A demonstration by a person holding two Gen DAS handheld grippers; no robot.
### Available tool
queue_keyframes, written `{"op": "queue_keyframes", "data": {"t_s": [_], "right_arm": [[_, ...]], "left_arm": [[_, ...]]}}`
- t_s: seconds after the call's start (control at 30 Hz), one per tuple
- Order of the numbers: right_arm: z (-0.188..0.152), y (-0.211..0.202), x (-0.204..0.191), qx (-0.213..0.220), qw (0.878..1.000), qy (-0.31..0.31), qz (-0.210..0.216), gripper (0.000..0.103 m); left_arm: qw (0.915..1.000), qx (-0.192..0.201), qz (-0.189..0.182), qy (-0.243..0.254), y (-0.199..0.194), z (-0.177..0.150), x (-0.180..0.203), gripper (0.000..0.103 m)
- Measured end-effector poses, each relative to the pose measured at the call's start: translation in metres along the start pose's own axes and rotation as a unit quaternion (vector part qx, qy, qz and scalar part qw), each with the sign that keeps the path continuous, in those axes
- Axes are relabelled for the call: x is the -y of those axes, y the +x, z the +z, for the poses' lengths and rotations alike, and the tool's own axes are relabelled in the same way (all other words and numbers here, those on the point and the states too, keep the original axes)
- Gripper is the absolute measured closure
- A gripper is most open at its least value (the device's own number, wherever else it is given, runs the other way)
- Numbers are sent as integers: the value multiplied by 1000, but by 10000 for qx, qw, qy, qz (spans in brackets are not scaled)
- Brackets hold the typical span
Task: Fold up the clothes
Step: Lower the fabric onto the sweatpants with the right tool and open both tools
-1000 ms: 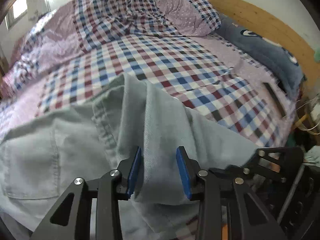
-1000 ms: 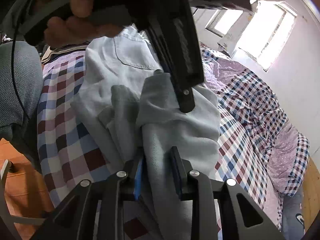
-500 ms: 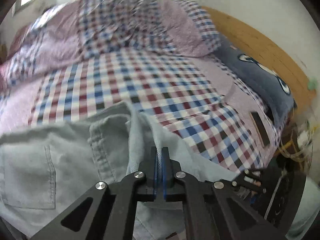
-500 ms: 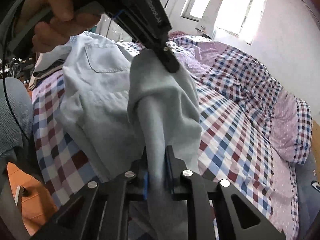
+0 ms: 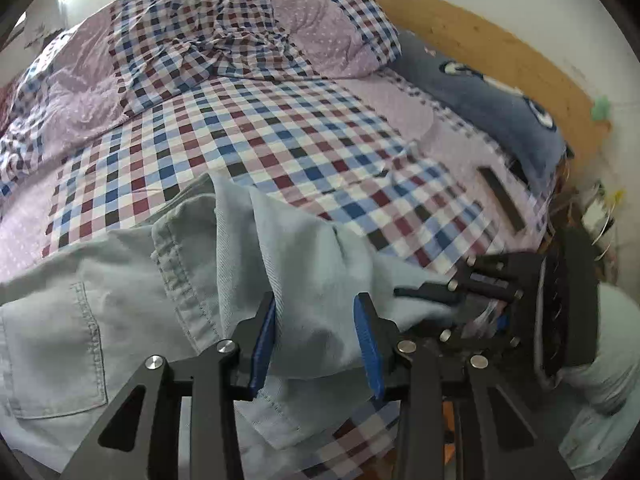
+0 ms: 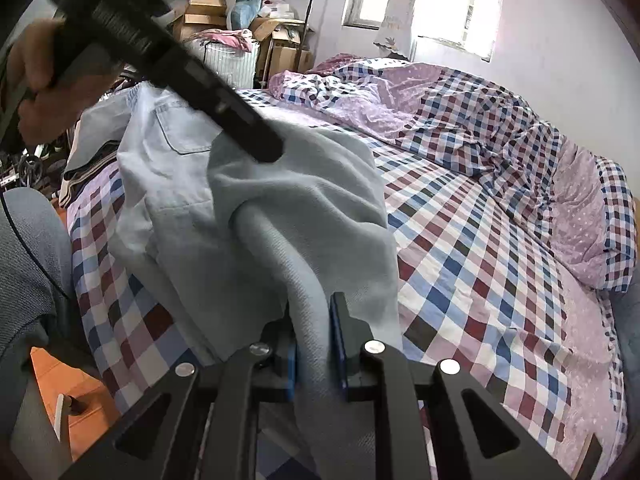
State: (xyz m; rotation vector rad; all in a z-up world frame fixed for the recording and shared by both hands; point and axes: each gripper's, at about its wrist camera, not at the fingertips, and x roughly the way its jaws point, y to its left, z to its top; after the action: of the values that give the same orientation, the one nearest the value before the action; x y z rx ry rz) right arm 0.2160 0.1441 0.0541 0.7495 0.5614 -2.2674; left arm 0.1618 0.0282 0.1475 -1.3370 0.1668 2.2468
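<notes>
The left claw (image 5: 316, 332) stands spread, its blue pads apart on either side of a raised fold of the pale blue jeans (image 5: 120, 300), not pinching it. The right claw (image 6: 314, 346) is pinching a bunched roll of the same jeans (image 6: 280, 208) between its pads. The jeans lie near the bed's near edge, on the checked bedsheet (image 5: 280, 136). A crumpled quilt (image 5: 208, 36) sits toward the bed's far side, a blue pillow (image 5: 492, 112) against the wooden headboard (image 5: 500, 48).
</notes>
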Motion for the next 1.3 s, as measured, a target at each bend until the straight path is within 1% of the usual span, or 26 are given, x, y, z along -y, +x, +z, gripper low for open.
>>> {"op": "queue_keyframes", "data": {"t_s": [0.03,0.07,0.1,0.2,0.27,0.33,0.4,0.43,0.47,0.53,0.6,0.67,0.7,0.73,0.8,0.9,0.93,1.0,1.03,1.1,1.17,1.27,1.3], "right_arm": [[0,0,3,-13,10000,89,32,89],[-1,1,7,-31,9998,183,60,89],[-1,1,10,-44,9996,273,94,89],[-1,1,15,-45,9990,409,173,89],[-1,-1,16,-22,9989,446,155,89],[-2,-3,21,5,9982,573,149,89],[-5,-3,30,-52,9968,775,173,89],[-7,-3,36,-92,9957,901,209,90],[-9,-4,43,-82,9939,1057,289,90],[-12,-6,55,-24,9898,1342,471,89],[-15,-9,68,58,9852,1611,580,89],[-17,-11,79,121,9809,1837,630,86],[-16,-13,81,151,9802,1882,593,85],[-16,-14,83,182,9795,1928,556,84],[-14,-17,87,237,9780,2015,490,81],[-11,-14,93,237,9746,2149,585,72],[-12,-13,97,232,9724,2227,654,70],[-18,-12,108,215,9661,2458,761,64],[-22,-10,117,228,9600,2663,838,64],[-33,-10,142,303,9392,3268,1012,63],[-48,-8,169,375,9100,3961,1164,62],[-81,4,206,52,8602,5017,909,62],[-89,7,212,8,8480,5224,893,62]], "left_arm": [[10000,-20,68,31,2,-2,0,76],[9998,4,207,56,3,-4,-2,93],[9994,62,344,66,1,-6,-4,98],[9977,269,620,62,-6,0,-3,100],[9952,459,847,163,-11,12,5,100],[9923,647,1044,134,-15,30,5,101],[9842,955,1491,-40,-20,54,-3,103],[9810,1090,1599,-152,-24,66,-9,103],[9811,1210,1479,-291,-30,76,-17,103],[9816,1525,1072,-407,-42,90,-25,103],[9821,1612,858,-471,-49,94,-25,103],[9827,1638,704,-502,-51,91,-23,91],[9828,1655,658,-491,-50,83,-22,72],[9828,1672,612,-480,-49,75,-22,43],[9832,1669,519,-520,-42,57,-22,20],[9850,1562,367,-634,-25,25,-24,19],[9860,1470,426,-667,-17,16,-24,19],[9868,1287,660,-727,-4,-1,-25,19],[9864,1242,726,-797,2,-9,-27,19],[9834,1296,701,-1063,7,-25,-37,19],[9796,1350,675,-1328,13,-41,-47,19],[9731,1348,588,-1775,21,-58,-63,19],[9705,1340,554,-1927,23,-63,-69,19]]}}
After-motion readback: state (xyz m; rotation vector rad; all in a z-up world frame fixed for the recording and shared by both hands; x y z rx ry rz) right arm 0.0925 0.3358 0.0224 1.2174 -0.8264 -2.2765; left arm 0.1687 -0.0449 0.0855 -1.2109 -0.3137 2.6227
